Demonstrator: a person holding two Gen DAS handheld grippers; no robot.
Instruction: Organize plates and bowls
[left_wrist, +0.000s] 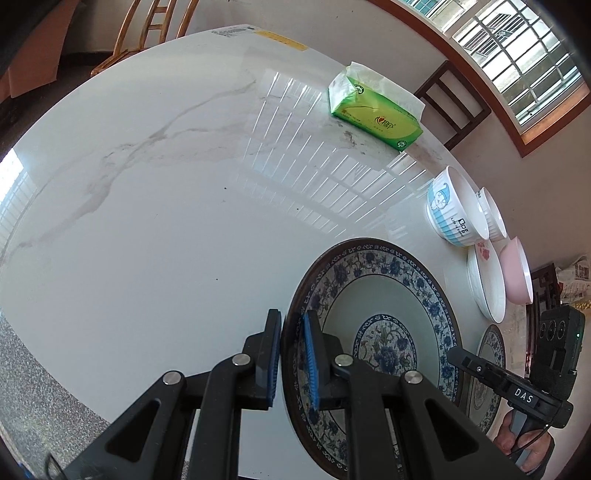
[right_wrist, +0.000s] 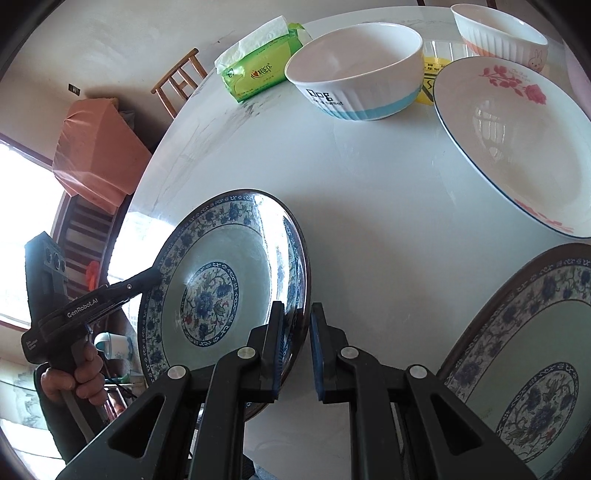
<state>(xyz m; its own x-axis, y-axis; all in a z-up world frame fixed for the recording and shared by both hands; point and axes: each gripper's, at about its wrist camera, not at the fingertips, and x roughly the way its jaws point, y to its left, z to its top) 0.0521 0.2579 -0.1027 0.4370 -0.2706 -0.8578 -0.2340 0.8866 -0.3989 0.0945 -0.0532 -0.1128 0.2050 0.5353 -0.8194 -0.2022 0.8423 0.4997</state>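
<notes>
A blue-and-white floral plate (left_wrist: 384, 291) (right_wrist: 221, 266) is held tilted above the white marble table (left_wrist: 147, 203). My left gripper (left_wrist: 291, 354) is shut on its left rim. My right gripper (right_wrist: 297, 347) pinches the opposite rim; it also shows in the left wrist view (left_wrist: 480, 369). A second blue floral plate (right_wrist: 535, 350) (left_wrist: 487, 376) lies flat at the right. A white plate with pink flowers (right_wrist: 517, 147) (left_wrist: 484, 280), a blue-striped white bowl (right_wrist: 358, 70) (left_wrist: 450, 206), a ribbed white bowl (right_wrist: 498, 29) (left_wrist: 493, 214) and a pink bowl (left_wrist: 517, 273) stand beyond.
A green tissue pack (left_wrist: 373, 110) (right_wrist: 258, 70) lies near the table's far edge. Wooden chairs (left_wrist: 454, 103) stand around the table. A barred window (left_wrist: 517, 48) is behind. A yellow label (right_wrist: 432, 77) lies between the bowls.
</notes>
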